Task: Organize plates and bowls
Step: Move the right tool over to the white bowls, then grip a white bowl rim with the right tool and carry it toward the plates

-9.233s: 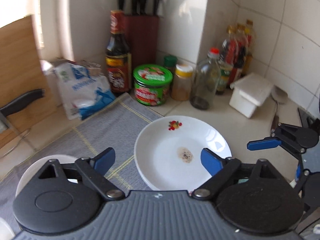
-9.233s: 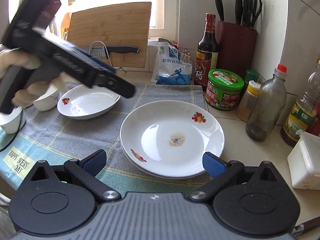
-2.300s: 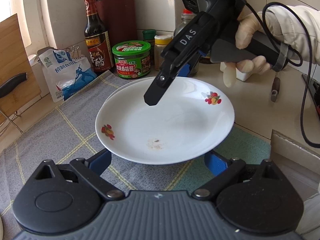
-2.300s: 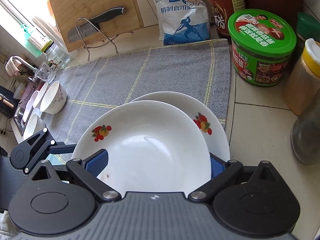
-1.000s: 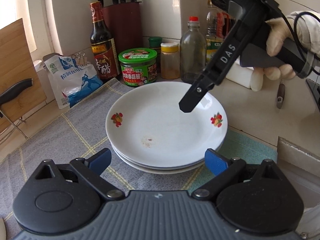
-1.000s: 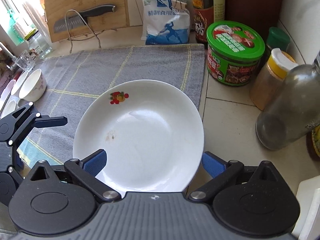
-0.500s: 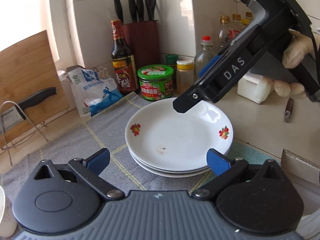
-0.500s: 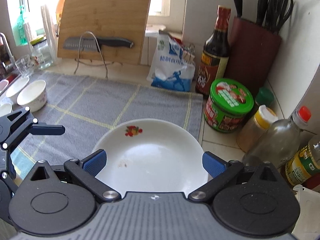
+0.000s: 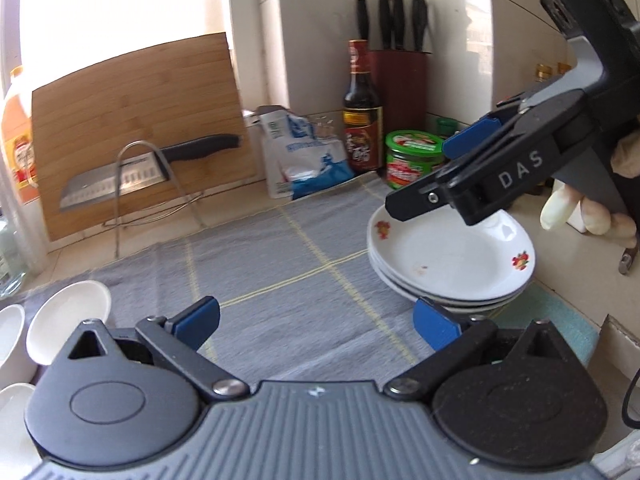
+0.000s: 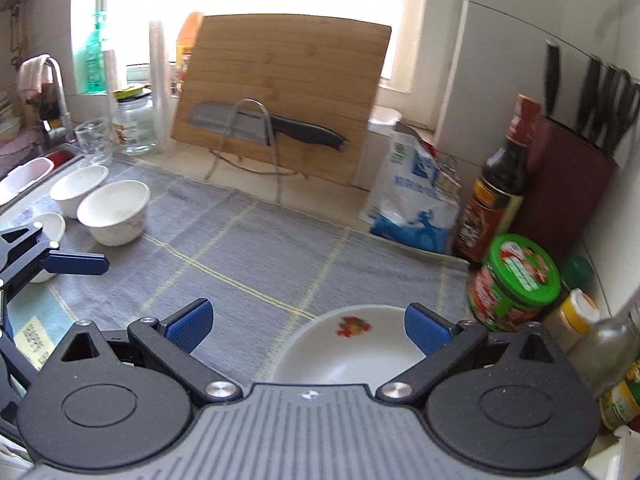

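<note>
A stack of white plates with fruit prints (image 9: pixel 452 264) sits on the grey cloth (image 9: pixel 280 280) at the right; its top plate also shows in the right wrist view (image 10: pixel 352 352). My left gripper (image 9: pixel 316 322) is open and empty, above the cloth, left of the stack. My right gripper (image 10: pixel 308 328) is open and empty, raised above the stack's near edge; it also shows in the left wrist view (image 9: pixel 440 176) above the plates. White bowls (image 10: pixel 114 212) stand at the cloth's left end, also seen in the left wrist view (image 9: pixel 68 320).
A cutting board (image 10: pixel 280 92) with a cleaver on a wire stand (image 10: pixel 248 128) leans at the back. A salt bag (image 10: pixel 412 196), sauce bottle (image 10: pixel 496 188), green-lidded jar (image 10: pixel 516 284), knife block (image 10: pixel 568 168) and other bottles crowd the right corner. A sink (image 10: pixel 24 176) lies far left.
Both grippers have pulled back and up from the plate stack and turned left toward the bowls. The plates rest stacked, let go.
</note>
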`<state>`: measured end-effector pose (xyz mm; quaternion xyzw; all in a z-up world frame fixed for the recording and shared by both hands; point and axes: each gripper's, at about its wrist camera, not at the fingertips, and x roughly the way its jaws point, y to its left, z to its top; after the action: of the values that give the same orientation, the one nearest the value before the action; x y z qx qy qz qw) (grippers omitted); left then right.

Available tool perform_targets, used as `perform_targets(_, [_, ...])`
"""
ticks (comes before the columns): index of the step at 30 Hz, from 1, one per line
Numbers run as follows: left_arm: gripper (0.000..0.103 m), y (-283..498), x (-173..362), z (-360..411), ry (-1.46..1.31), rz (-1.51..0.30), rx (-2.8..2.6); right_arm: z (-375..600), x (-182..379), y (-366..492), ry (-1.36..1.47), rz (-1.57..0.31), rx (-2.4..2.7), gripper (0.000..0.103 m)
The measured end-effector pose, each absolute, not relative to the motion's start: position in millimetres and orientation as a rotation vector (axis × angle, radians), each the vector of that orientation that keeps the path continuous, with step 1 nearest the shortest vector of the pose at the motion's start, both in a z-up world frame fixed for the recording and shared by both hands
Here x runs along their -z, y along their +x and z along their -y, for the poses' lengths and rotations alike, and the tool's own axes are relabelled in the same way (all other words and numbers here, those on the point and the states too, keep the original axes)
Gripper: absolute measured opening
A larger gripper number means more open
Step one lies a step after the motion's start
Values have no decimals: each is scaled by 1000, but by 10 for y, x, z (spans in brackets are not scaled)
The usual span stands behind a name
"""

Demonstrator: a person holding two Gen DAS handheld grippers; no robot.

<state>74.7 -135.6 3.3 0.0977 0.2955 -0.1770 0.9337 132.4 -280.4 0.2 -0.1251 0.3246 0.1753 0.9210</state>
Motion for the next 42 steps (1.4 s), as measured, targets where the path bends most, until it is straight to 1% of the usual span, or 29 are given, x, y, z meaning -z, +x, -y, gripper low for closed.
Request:
perform_targets(8, [102, 559, -43, 644, 199, -588, 292, 2056, 2, 1310, -233, -670, -420, 103])
perform_targets(14, [102, 354, -102, -36, 163, -584, 258, 1394, 42, 1279, -209, -667, -495, 103])
perform_targets(23, [102, 193, -15, -782, 170, -602, 142, 488, 196, 1271, -142, -722, -649, 103])
perform_targets(28, [102, 190, 144, -971, 175, -637, 152, 170, 339, 1303, -130, -764, -692, 103])
perform_targets(36, [101, 249, 317, -1014, 182, -651, 208, -94, 617, 1445, -108, -842, -734, 102])
perform_targets(39, [98, 284, 369, -997, 187, -658, 221, -133, 686, 1508, -100, -866, -746, 99])
perform_targets(42, [93, 298, 387, -979, 198, -657, 229, -135, 730, 1568, -79, -888, -762, 90])
